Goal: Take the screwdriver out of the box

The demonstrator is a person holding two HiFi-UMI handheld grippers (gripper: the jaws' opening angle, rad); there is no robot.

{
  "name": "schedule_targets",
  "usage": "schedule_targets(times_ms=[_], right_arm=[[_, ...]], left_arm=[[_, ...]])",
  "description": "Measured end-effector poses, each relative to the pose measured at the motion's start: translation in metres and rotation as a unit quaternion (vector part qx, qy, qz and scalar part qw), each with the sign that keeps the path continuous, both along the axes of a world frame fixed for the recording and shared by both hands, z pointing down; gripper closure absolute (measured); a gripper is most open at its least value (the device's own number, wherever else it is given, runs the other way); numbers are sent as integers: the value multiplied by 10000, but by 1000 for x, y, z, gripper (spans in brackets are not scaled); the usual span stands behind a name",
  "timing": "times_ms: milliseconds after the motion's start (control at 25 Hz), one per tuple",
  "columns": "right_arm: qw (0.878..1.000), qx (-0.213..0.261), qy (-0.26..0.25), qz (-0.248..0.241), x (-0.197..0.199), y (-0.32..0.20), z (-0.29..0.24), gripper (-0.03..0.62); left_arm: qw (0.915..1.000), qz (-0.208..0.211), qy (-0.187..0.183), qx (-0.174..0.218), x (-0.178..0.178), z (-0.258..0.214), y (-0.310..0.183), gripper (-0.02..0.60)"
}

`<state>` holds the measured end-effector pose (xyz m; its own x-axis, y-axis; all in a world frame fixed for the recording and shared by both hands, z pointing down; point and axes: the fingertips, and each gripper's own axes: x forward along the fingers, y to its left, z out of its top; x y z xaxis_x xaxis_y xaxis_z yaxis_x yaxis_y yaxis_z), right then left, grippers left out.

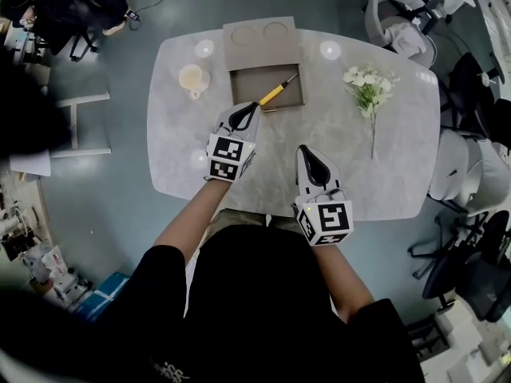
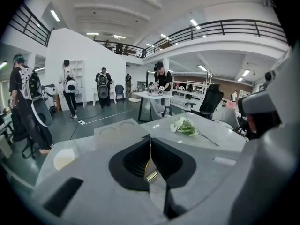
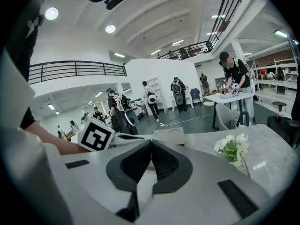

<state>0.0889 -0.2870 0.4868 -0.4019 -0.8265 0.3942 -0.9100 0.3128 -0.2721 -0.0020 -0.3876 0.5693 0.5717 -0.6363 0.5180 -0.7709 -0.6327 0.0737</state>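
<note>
An open brown cardboard box (image 1: pixel 243 94) lies on the marble table (image 1: pixel 399 158), its lid (image 1: pixel 259 42) flat behind it. Inside it lies a yellow-handled screwdriver (image 1: pixel 275 93), slanted, with its lower end at the box's front edge. My left gripper (image 1: pixel 253 107) is shut with nothing held, its tips just in front of that end. In the left gripper view, a bit of the screwdriver (image 2: pixel 151 174) shows below the closed left gripper (image 2: pixel 150 139). My right gripper (image 1: pixel 307 150) is shut and empty over the near table; the right gripper view shows the right gripper (image 3: pixel 151 142) with its jaws together.
A cream cup (image 1: pixel 192 78) stands left of the box. White flowers (image 1: pixel 369 86) lie on the right side of the table. Small white discs (image 1: pixel 330 50) sit at the far corners. Chairs (image 1: pixel 403 18) ring the table, and people stand far off in the hall.
</note>
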Motion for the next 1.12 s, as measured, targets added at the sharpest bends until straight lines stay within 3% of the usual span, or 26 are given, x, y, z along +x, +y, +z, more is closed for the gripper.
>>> schedule_targets(times_ms=[360, 400, 440, 480, 800, 960, 1120], right_arm=[[9990, -388, 7, 224, 7, -21, 37, 582], [9987, -436, 20, 246, 9, -22, 41, 582], [9984, -489, 38, 275, 11, -22, 47, 582], [9980, -545, 58, 316, 14, -23, 52, 582], [9933, -827, 140, 794, 46, -29, 82, 582], [9929, -858, 163, 809, 51, -33, 93, 582], [9917, -963, 216, 823, 55, -26, 101, 582]], left_arm=[[9935, 805, -517, -609, 32, 87, -39, 560], [9918, 877, -576, -730, 34, 99, -42, 529], [9898, 940, -625, -872, 35, 112, -44, 440], [9879, 988, -661, -1001, 36, 122, -47, 419], [9756, 1364, -1020, -1389, 45, 164, -55, 420], [9707, 1608, -1290, -1234, 54, 175, -59, 428], [9643, 1712, -1486, -1370, 55, 190, -55, 428]])
